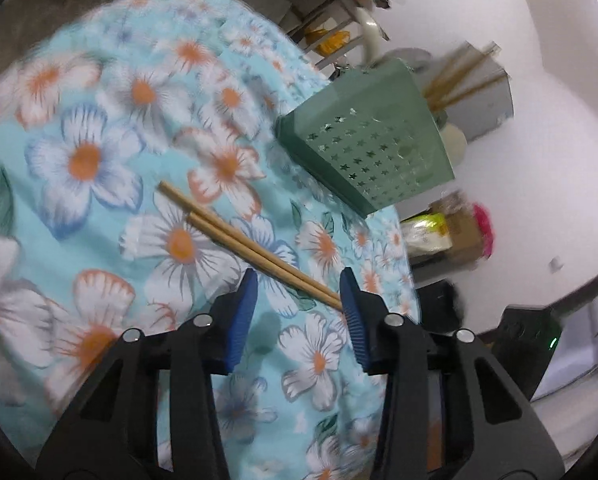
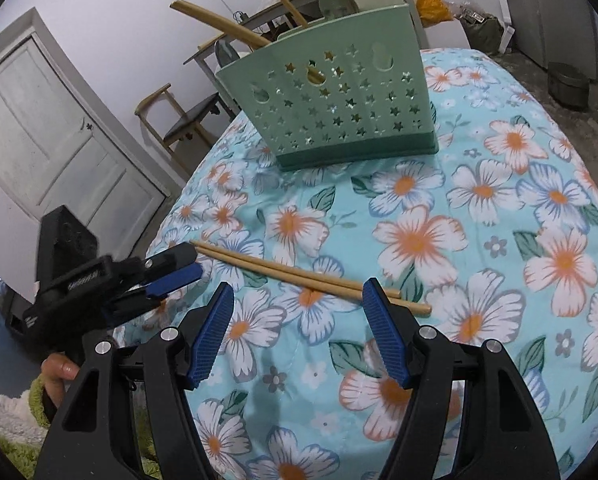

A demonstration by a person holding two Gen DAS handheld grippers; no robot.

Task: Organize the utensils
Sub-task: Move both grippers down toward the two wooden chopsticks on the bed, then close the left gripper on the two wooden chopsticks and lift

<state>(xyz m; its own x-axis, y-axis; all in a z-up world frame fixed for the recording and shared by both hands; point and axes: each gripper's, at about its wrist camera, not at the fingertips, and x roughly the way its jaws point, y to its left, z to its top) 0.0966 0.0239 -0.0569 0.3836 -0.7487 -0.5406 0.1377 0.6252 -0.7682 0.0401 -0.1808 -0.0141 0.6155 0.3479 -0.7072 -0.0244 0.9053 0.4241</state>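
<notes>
Chopstick pair (image 2: 299, 274) lay flat on floral cloth (image 2: 479, 240), near side of green holder (image 2: 339, 120). Left gripper (image 1: 299, 292) jaws apart, unclamped, one chopstick end between tips. Right gripper (image 2: 299, 304) jaws wide apart, pair's other end just beyond tips, nothing held.

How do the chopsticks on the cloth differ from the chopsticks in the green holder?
The chopsticks on the cloth lie flat, side by side; the chopsticks in the green holder lean steeply with their ends in the air. The pair on the cloth is fully visible; the green holder hides the lower parts of the others. Both look like plain light wood.
</notes>
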